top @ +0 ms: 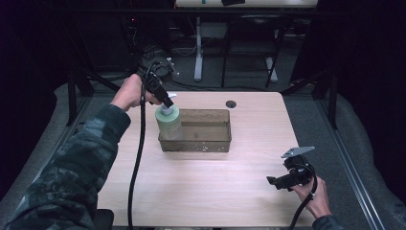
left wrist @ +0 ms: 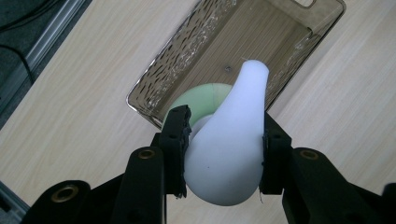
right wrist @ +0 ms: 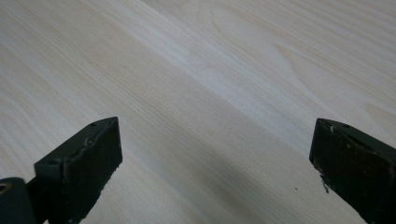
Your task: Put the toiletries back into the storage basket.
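**Left gripper holds the bottle at the bin's corner**

From above we see the left gripper (top: 167, 101) clamped on the white pump head (top: 168, 97) of a pale green bottle (top: 169, 122). The bottle stands upright in the left end of a clear brown bin (top: 210, 143) near the middle of the table (top: 201, 191). In the left gripper view we look down past the pump head (left wrist: 231, 154), squeezed between both jaws, onto the green shoulder of the bottle (left wrist: 205, 95) and the bin's ribbed wall (left wrist: 187, 51). We cannot tell whether the bottle's base rests on the bin floor.

The right gripper (top: 280, 181) lies low over the table's near right corner, well apart from the bin. In its own view we see its jaws spread wide with bare wood (right wrist: 210, 93) between them, holding nothing.
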`<state>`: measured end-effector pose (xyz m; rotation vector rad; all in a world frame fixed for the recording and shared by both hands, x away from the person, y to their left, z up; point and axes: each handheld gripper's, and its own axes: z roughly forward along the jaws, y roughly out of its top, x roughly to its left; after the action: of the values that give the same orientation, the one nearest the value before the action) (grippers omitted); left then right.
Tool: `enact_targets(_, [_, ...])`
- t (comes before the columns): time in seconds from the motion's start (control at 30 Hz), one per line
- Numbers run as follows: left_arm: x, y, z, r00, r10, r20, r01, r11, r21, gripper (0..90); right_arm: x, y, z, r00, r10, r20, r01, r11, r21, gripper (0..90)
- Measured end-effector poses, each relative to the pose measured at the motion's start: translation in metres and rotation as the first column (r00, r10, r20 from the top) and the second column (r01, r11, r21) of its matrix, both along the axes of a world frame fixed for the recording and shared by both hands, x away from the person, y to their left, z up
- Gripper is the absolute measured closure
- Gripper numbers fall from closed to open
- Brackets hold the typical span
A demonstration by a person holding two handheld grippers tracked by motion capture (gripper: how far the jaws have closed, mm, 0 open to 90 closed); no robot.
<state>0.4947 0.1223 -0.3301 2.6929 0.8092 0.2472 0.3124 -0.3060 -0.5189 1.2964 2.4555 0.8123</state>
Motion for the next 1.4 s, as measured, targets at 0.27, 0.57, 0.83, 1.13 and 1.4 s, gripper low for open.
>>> enact_targets(0.27, [-0.001,0.003,-0.002,0.9997,0.02,0.013,-0.02,0.9994,-0.029,61.2,0.0,0.0,-0.001,1.0,0.001,-0.003,-0.001,1.0,-0.006,2.0])
enact_targets(0.57, [-0.001,0.008,-0.002,0.998,0.063,0.002,-0.062,0.9933,-0.097,24.0,-0.001,0.0,0.001,1.0,-0.001,0.003,0.001,1.0,-0.004,1.9])
enact_targets(0.83, [-0.008,0.014,0.004,0.9953,0.092,0.032,-0.087,0.988,-0.127,9.0,0.0,0.0,0.0,1.0,0.001,-0.001,-0.001,1.0,-0.005,2.0])
enact_targets(1.13, [-0.025,0.024,0.007,0.9871,0.143,0.073,-0.128,0.9754,-0.18,0.1,-0.001,0.001,0.002,0.9999,0.008,0.01,-0.008,1.0,-0.006,2.0])
enact_targets(1.4, [-0.052,0.037,-0.006,0.9759,0.18,0.123,-0.144,0.9558,-0.256,0.0,0.0,0.002,0.001,0.9999,0.01,-0.001,-0.01,1.0,-0.01,2.1])
